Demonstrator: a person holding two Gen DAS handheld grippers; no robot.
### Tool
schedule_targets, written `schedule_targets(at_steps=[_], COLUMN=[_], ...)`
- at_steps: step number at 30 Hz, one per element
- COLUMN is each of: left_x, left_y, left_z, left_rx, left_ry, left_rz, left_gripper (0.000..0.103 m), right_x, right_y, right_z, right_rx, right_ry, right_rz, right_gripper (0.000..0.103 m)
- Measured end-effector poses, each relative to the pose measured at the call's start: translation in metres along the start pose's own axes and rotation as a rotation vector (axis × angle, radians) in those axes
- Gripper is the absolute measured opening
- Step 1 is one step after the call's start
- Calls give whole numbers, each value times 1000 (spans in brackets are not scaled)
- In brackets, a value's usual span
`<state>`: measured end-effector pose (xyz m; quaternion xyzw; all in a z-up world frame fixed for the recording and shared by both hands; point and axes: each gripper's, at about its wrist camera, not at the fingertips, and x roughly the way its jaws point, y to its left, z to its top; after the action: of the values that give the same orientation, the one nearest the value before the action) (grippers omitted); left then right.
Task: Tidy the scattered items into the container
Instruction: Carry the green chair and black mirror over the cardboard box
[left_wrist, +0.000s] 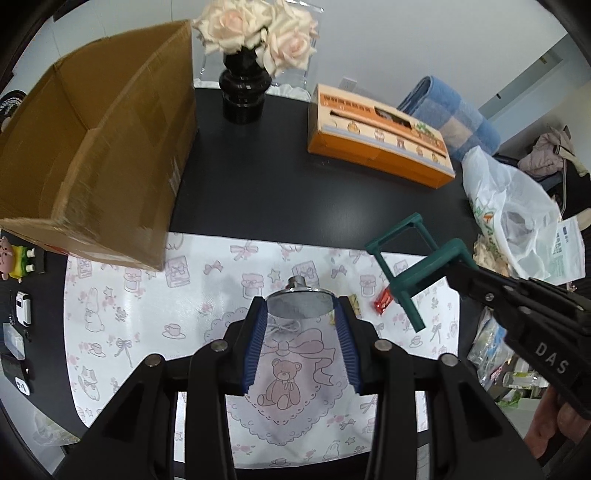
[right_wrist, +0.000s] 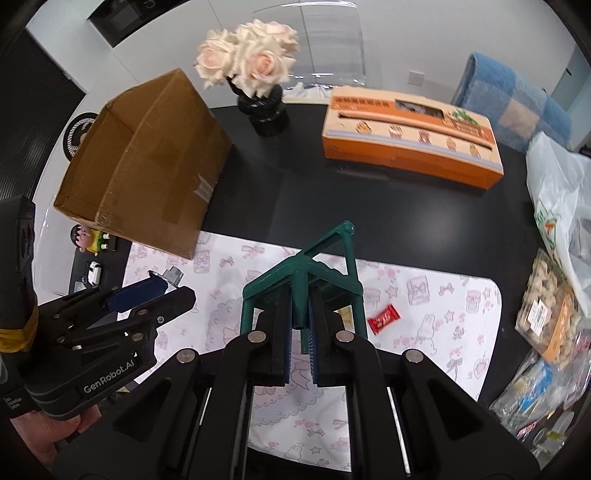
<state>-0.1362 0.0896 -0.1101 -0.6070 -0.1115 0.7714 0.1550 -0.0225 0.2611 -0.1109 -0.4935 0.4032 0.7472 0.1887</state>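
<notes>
Both grippers are loaded, neither load yet boxed. The left gripper (left_wrist: 301, 325) is clamped on a chrome shower head (left_wrist: 300, 302) at frame centre; the right gripper (right_wrist: 302, 325) grips a leg of a small green chair (right_wrist: 306, 275). The cardboard box (left_wrist: 92, 147) stands upper left. A red candy wrapper (right_wrist: 384, 318) remains on the mat (left_wrist: 184, 295), right of centre.

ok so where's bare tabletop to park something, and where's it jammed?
Free: the black table between the cardboard box, the vase and the orange box. The printed mat is mostly bare apart from the red wrapper. Crowded: the right edge, with the plastic bag and snack packs.
</notes>
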Motion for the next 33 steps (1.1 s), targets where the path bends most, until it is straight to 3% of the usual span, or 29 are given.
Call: schedule_targets(at_steps=[23,33], left_x=[-85,-107], left_y=[96,142], left_z=[56,74], left_rx=[-160,-225], left_ry=[-160,-204], left_rz=[85,128], left_gripper=[37,37], right_x=[-40,-37], right_y=[128,190], right_z=[94,130], right_rx=[-221,-303], right_ry=[-129,-141], right_rz=[80,131], right_gripper=[8,8])
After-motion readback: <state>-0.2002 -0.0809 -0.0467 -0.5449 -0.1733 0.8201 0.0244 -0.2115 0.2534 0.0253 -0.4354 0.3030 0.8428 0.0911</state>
